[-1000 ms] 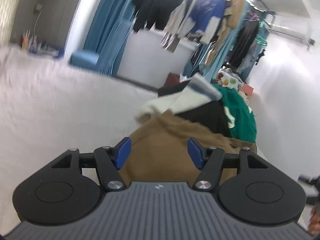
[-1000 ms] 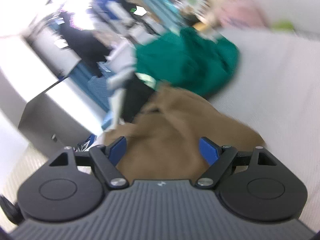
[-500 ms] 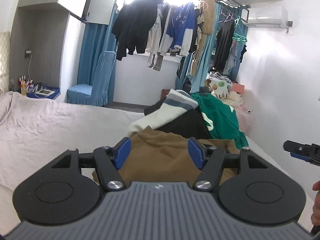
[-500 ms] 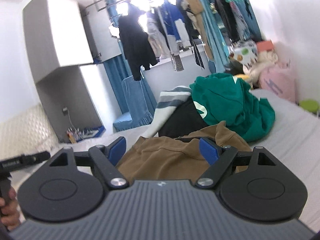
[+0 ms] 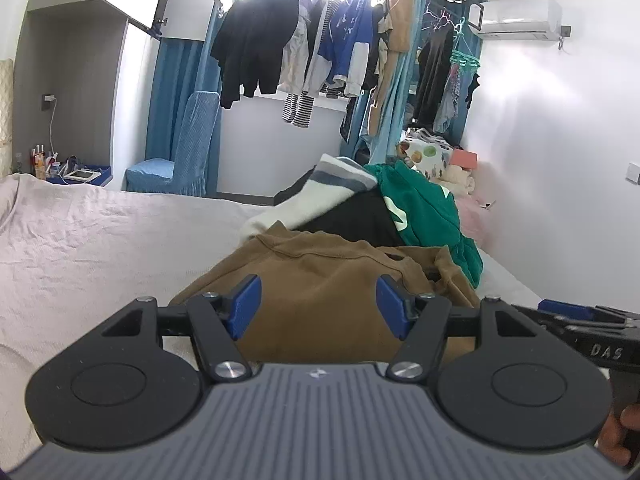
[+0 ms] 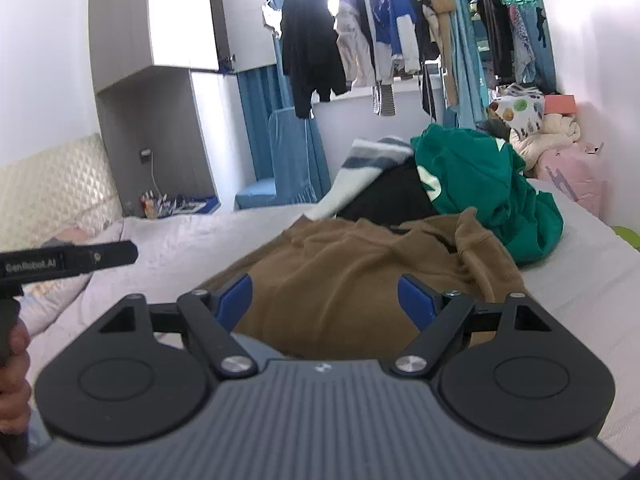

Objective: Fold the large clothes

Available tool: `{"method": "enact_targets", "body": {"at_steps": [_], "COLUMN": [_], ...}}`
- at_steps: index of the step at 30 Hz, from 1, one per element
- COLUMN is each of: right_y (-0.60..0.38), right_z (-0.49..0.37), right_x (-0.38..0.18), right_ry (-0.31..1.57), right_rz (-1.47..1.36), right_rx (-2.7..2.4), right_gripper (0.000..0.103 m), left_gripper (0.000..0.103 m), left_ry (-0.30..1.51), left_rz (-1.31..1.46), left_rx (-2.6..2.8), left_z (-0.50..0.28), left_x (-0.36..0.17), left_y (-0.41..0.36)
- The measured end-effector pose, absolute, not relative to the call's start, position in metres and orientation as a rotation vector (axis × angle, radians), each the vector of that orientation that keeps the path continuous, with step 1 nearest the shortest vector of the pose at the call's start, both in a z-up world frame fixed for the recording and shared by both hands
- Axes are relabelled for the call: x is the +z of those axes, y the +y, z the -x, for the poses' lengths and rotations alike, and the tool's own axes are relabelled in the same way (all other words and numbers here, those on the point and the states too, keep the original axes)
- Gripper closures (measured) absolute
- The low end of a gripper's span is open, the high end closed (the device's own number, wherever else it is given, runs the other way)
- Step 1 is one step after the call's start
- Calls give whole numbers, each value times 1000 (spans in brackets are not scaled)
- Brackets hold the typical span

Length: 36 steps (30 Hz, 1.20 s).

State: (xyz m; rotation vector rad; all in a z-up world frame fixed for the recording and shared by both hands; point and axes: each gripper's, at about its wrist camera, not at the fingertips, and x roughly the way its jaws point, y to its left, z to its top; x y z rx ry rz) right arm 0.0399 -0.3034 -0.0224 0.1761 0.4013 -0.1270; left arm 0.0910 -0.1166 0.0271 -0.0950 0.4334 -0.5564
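A crumpled brown sweatshirt (image 5: 320, 280) lies on the bed, at the near end of a pile of clothes; it also shows in the right wrist view (image 6: 352, 276). Behind it lie a black garment (image 5: 360, 220), a white and grey striped garment (image 5: 320, 192) and a green sweatshirt (image 5: 424, 208). My left gripper (image 5: 319, 304) is open and empty, just short of the brown sweatshirt. My right gripper (image 6: 325, 300) is open and empty, also just short of it. The right gripper shows at the right edge of the left wrist view (image 5: 580, 320).
The bed has a pale pink sheet (image 5: 100, 248) with free room on the left. A blue covered chair (image 5: 180, 160) stands beyond the bed. Clothes hang on a rack (image 5: 320, 40) by the window. Soft toys and a pink bag (image 6: 572, 172) sit at the right wall.
Both grippers have swung from a blurred, tilted view to a level one facing the pile, and have come closer together. Both stay open. The clothes have not moved.
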Motion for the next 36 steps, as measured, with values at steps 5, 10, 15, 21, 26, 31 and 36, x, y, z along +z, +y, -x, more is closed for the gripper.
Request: {"method": "enact_targets", "body": {"at_steps": [5,10,15,21,26,31,36], "right_y": [-297,-298,-300,-302,-304,-311,-313], "right_z": [-39,-38,-38,-41,-43,-54,-66], "right_x": [-32,-40,-42,-42,-43,-40,-39], "right_ry": [428,449,454,455,454,463,472], "right_rz": [-155,-162,-167,-171,-173,-187,-190], "right_rx": [-131,-152,-165,-174,-181,-188,-184], "right_gripper": [21,21,21,21,21,21,19], "left_gripper": [33,33,32,31,28,25,16], "left_ry": [450,473,478,477,482,494,504], "left_rz": [97,107,101,98,100,108,113], "left_rx": [-552,-544,-535,-515,-502,-489,-465], "left_z": [-91,-92,-94,-99,-108,-121,-135], "left_x": [18,7,1,0,-1,0,-1], "left_y": [-117,-116,-117,-117,-116,-116,-115]}}
